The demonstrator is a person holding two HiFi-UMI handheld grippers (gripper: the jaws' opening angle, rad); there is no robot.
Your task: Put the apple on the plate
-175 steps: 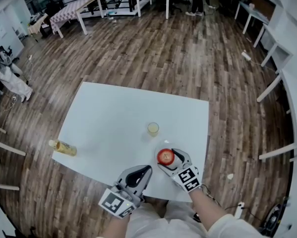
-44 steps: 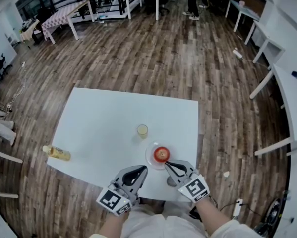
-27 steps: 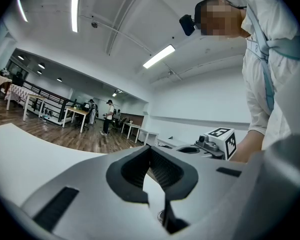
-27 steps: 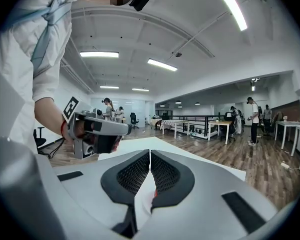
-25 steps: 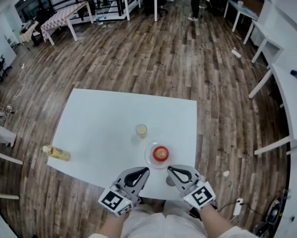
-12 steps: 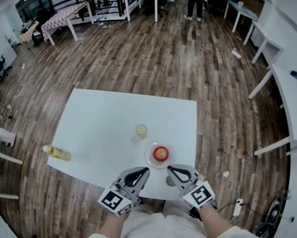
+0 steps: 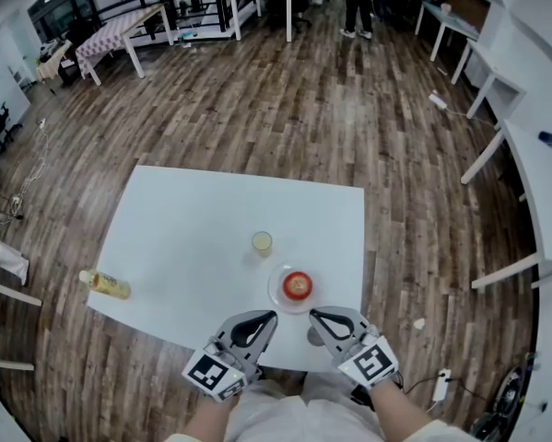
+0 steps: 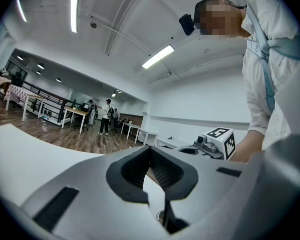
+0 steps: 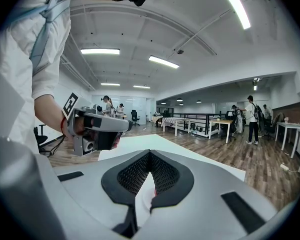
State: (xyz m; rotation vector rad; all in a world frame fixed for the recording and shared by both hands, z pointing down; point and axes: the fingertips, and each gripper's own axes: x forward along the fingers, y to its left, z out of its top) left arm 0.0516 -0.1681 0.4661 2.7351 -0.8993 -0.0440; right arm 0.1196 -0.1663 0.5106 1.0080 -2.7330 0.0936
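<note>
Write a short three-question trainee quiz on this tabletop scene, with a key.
1. True or false: the red apple sits on the clear round plate.
2. The right gripper is: A) shut on the apple; B) shut and empty; C) open around the plate.
3. In the head view, what lies on its side near the left edge of the white table?
Key: 1 true; 2 B; 3 the yellow bottle.

Right gripper (image 9: 150, 156) — jaws together, empty.
</note>
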